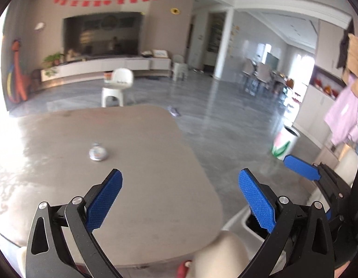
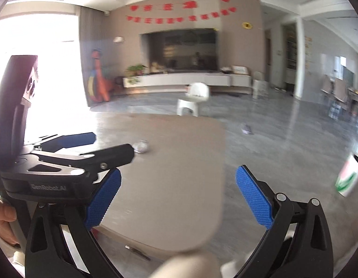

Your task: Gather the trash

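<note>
A crumpled ball of trash point(image 1: 98, 153) lies on the beige table point(image 1: 144, 173); it also shows in the right wrist view point(image 2: 141, 147). A second piece of trash point(image 1: 174, 111) lies on the grey floor beyond the table, also in the right wrist view point(image 2: 246, 129). A white bin with a green and pink print point(image 1: 285, 144) stands on the floor at the right, also in the right wrist view point(image 2: 348, 176). My left gripper point(image 1: 180, 199) is open and empty above the table's near edge. My right gripper point(image 2: 177, 199) is open and empty, beside the left one.
A white plastic stool point(image 1: 115, 88) stands past the table. A TV wall with a low cabinet point(image 1: 104, 66) is at the back. Dining chairs point(image 1: 262, 74) stand far right. Clothes point(image 1: 345, 106) hang at the right edge.
</note>
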Available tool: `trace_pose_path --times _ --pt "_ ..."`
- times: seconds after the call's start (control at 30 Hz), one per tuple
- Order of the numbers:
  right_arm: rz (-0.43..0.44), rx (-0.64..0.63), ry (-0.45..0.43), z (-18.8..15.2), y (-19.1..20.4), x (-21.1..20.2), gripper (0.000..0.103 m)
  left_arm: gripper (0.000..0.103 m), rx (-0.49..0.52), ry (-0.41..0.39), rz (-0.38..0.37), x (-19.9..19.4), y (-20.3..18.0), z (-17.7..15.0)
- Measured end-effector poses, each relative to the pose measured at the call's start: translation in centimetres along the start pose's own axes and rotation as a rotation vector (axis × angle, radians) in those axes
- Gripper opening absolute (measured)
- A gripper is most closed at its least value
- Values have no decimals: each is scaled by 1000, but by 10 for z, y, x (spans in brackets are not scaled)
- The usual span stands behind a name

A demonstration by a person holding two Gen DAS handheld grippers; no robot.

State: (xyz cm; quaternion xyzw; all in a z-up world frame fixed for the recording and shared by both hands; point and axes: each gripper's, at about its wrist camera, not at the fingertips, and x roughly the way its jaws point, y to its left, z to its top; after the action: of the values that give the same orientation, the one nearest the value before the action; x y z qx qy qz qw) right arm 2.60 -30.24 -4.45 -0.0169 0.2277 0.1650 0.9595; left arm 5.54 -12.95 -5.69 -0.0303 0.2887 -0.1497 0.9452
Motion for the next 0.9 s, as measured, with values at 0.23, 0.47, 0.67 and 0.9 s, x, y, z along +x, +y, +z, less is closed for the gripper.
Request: trace_pose_path --times 0.23,0.47,0.67,0.9 --pt "51 48 -3 16 48 38 99 98 -44 -83 313 -41 58 4" --pt "156 17 3 35 103 66 99 98 -120 -111 483 -80 116 3" --pt "182 -62 19 42 150 81 99 98 -200 -88 591 -96 153 -2" --pt "216 -89 38 42 179 95 99 98 -246 -65 650 -112 178 -11"
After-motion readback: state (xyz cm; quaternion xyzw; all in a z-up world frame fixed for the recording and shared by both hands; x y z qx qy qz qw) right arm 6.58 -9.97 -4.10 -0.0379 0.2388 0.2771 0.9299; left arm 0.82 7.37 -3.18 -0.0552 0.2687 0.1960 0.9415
